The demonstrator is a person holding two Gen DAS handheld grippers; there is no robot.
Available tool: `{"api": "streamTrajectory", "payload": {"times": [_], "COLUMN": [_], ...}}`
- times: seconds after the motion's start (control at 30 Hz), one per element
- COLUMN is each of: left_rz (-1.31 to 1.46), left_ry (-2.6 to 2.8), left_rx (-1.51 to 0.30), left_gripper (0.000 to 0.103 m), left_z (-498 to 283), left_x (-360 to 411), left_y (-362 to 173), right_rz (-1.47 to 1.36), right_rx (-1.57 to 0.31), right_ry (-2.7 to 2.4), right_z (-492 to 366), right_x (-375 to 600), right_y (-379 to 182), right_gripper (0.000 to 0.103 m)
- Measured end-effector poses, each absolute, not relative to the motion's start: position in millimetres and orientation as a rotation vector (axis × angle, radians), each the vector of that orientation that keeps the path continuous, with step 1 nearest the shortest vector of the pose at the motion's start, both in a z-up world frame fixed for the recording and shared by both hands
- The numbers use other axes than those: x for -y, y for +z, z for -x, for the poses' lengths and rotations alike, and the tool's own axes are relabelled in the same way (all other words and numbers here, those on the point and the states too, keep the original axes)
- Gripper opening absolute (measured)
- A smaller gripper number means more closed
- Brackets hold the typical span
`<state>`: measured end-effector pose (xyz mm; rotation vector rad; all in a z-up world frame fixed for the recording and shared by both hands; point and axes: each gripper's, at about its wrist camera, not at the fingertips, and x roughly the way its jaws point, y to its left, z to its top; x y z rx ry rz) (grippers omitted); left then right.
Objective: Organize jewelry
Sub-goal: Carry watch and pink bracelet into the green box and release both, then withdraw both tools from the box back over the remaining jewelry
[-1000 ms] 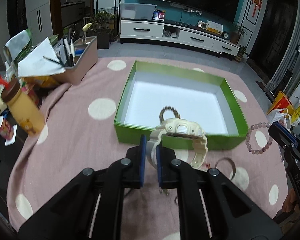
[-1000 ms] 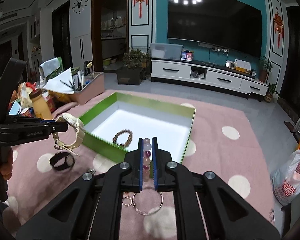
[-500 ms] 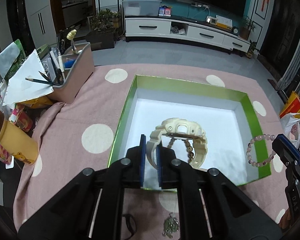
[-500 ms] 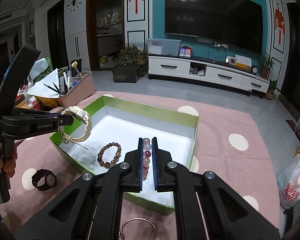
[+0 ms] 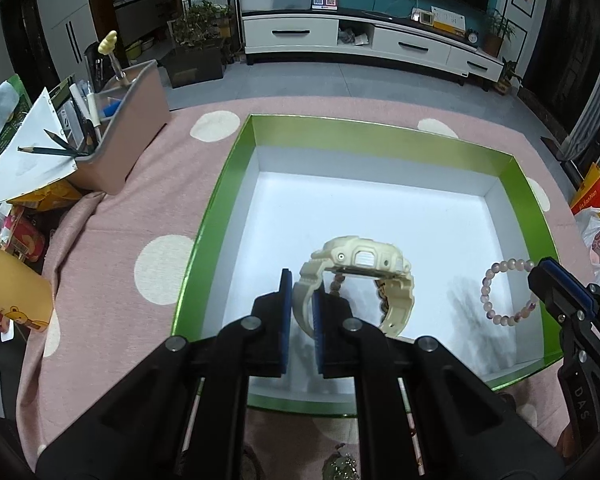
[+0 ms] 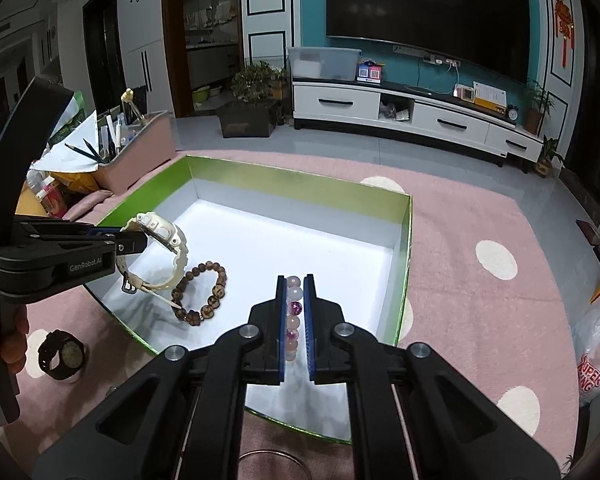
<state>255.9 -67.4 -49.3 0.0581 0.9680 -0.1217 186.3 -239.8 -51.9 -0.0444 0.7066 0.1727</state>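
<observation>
Strap of the cream plastic digital watch (image 5: 358,280) sits clamped in my left gripper (image 5: 300,312), the watch hanging out past the tips with its case turned up and far, above the near left part of the shallow green cardboard box with a white floor (image 5: 220,208). Directly beneath it lies the brown wooden bead bracelet (image 6: 202,292), so setting the watch down cleanly probably means shifting away from those beads first. My right gripper (image 6: 292,320) is clenched on the pale pink and purple bead bracelet (image 5: 504,292), whose loop dangles over the near right part of the same box; bare white floor lies under it, so in my judgement this hand has the easier drop.

The box rests on a pink cloth with cream polka dots (image 5: 140,208). A black round watch (image 6: 62,354) lies on the cloth near the box's left corner. A pink stationery bin (image 5: 120,128) stands far left; beyond are grey floor, a white TV cabinet (image 6: 416,116) and a teal wall.
</observation>
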Motion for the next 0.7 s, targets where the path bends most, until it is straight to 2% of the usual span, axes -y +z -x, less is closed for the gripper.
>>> {"api": "streamTrajectory", "payload": {"times": [0.2, 0.37, 0.43, 0.67, 0.7], "left_rz": [-0.068, -0.080, -0.086, -0.095, -0.094], "left_ry": [-0.125, -0.133, -0.132, -0.139, -0.142], "left_rx": [-0.976, -0.978, -0.974, -0.933, -0.927], "left_gripper": [0.010, 0.016, 0.020, 0.024, 0.029], "left_z": [-258.8, -258.1, -256.3, -246.1, -245.0], "left_x": [69.6, 73.0, 74.3, 77.7, 77.9], "left_y": [-54.6, -56.0, -56.0, -43.5, -41.2], "right_rz": [0.052, 0.052, 0.041, 0.021, 0.017], "right_rx": [-0.724, -0.725, -0.723, -0.702, -0.698], "right_ry": [0.172, 0.166, 0.165, 0.167, 0.168], "right_z": [-189.4, -191.0, -189.8, -176.8, -173.6], "right_x": [237.3, 237.5, 238.5, 245.1, 246.3], "right_y": [-57.3, -59.0, -57.8, -49.1, -47.4], "right_gripper": [0.007, 0.008, 0.015, 0.019, 0.024]}}
